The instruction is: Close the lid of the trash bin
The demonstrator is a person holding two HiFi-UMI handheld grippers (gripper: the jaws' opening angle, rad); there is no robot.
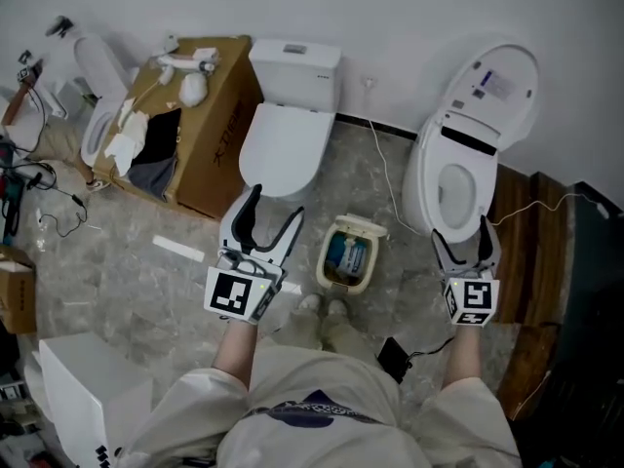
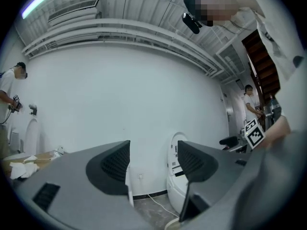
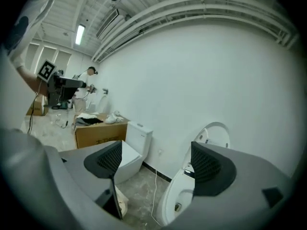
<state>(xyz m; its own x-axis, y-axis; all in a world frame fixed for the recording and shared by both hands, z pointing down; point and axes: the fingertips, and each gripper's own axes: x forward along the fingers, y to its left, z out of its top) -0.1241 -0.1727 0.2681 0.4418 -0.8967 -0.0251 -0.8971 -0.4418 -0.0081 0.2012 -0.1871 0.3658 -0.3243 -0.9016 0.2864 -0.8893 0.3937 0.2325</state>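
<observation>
Left gripper: the left gripper (image 1: 272,224) is held at about waist height. Its own view (image 2: 153,166) shows the jaws apart with only wall and floor between them, so it carries nothing.
Right gripper: the right gripper (image 1: 462,246) is also spread and empty (image 3: 156,166). It hangs in front of the open toilet (image 1: 458,178), touching nothing.
Trash bin: a small cream trash bin (image 1: 326,262) stands on the floor (image 1: 146,271) just ahead of the person's feet. It sits between the two grippers, nearer the left one and well below both.
Lid: the lid (image 1: 361,227) is raised and tilted back at the bin's far edge. The mouth is uncovered and something blue shows inside.
Surroundings: a closed toilet (image 1: 283,130) stands behind the left gripper, with a cardboard box (image 1: 210,130) of loose items beside it. A thin cable (image 1: 385,169) runs across the floor between the toilets.
Progress: by my reading nothing of the task is done. The lid is fully open and neither gripper is near it.
What is left: one gripper, probably the left, has to drop to the bin, reach behind the raised lid, and tip it forward until it sits flat on the rim.
</observation>
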